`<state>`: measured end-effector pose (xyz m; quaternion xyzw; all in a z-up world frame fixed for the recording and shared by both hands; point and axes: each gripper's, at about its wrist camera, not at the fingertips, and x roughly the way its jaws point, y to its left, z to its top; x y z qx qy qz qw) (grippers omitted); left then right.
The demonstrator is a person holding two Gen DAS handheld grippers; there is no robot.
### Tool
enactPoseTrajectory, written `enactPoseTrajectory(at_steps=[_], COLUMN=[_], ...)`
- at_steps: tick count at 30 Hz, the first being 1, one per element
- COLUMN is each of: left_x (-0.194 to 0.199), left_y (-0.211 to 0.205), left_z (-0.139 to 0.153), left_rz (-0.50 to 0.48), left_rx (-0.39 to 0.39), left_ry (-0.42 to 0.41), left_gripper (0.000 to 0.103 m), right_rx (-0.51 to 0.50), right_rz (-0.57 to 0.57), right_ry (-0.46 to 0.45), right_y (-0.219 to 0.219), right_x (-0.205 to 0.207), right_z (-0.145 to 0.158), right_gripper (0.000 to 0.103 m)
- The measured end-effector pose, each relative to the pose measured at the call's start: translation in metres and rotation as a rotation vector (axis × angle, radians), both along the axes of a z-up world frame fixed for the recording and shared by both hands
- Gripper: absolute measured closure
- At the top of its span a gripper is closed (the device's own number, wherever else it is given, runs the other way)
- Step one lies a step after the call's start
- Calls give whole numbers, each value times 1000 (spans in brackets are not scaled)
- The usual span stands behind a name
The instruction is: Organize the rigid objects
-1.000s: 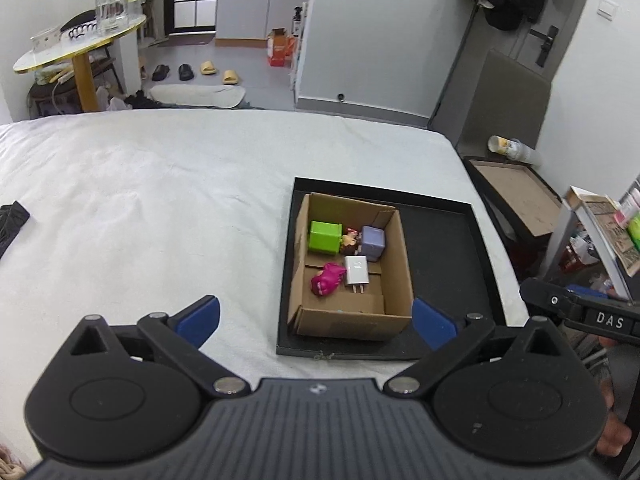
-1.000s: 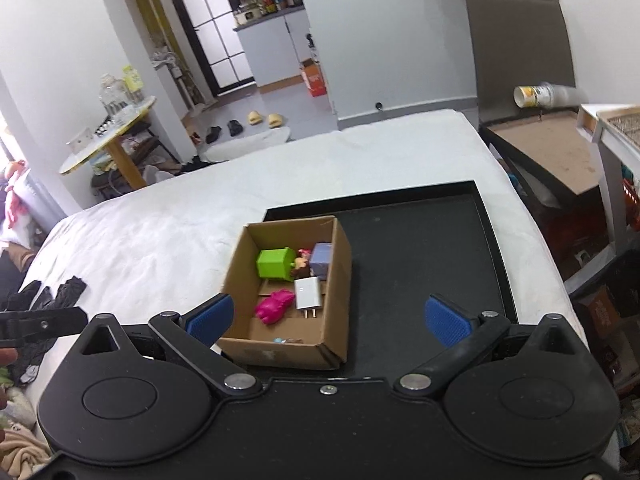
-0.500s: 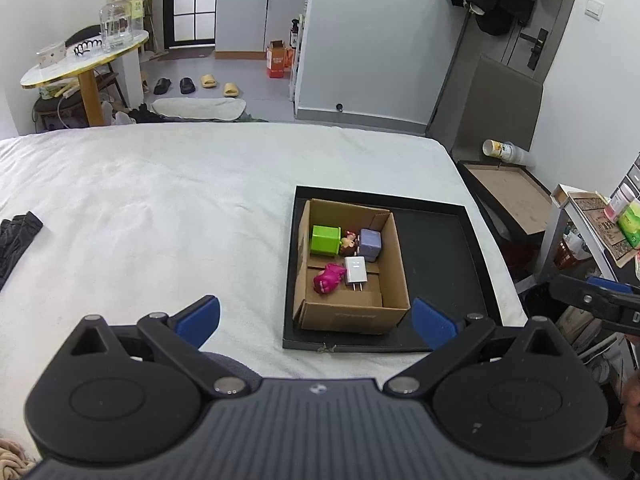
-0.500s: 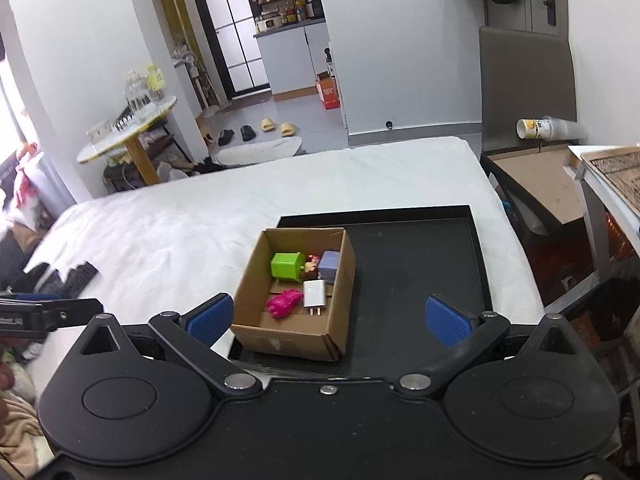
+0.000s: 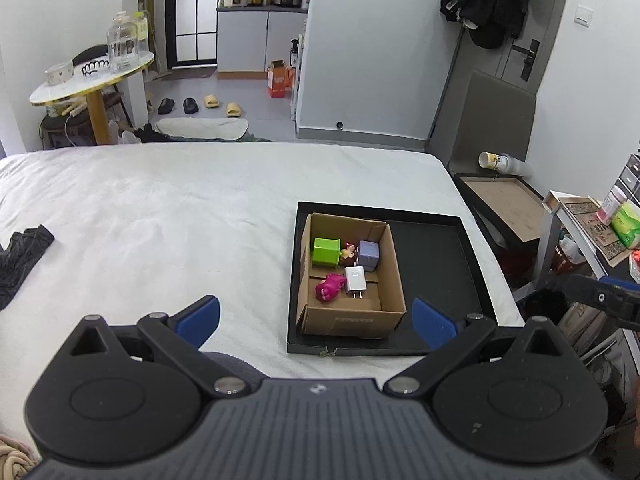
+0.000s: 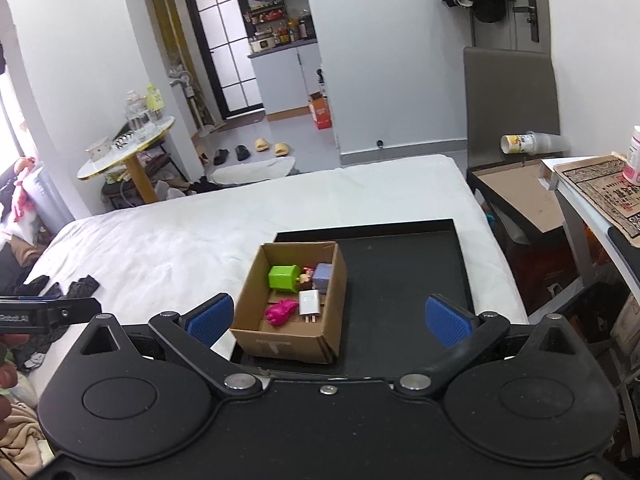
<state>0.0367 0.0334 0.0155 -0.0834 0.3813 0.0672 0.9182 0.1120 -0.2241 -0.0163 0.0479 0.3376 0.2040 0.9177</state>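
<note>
An open cardboard box stands in the left part of a black tray on the white bed. Inside it lie a green cube, a lilac cube, a small brown figure, a white charger plug and a magenta toy. My left gripper and my right gripper hang well above and nearer than the box, both open and empty.
The white bed spreads to the left, with dark cloth at its left edge. A brown side table and a shelf with papers stand at the right. A round table is across the room.
Both grippers have pulled up and back from the box, so the box and tray look smaller and more of the room shows. Their fingers stayed open.
</note>
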Motion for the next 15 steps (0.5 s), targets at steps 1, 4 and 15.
enactPoseTrajectory(at_steps=[1, 4, 15], left_x=[-1, -3, -8], left_y=[0, 1, 2], left_z=[1, 2, 5], left_rz=[-4, -3, -5], left_rx=[-1, -4, 5], left_ry=[-1, -5, -20], left_gripper=[1, 1, 1], right_rx=[-2, -5, 12], right_rz=[1, 4, 18], right_ry=[-5, -16, -22], right_y=[0, 1, 3], right_x=[-1, -4, -9], right_z=[2, 5, 8], right_gripper=[0, 0, 0])
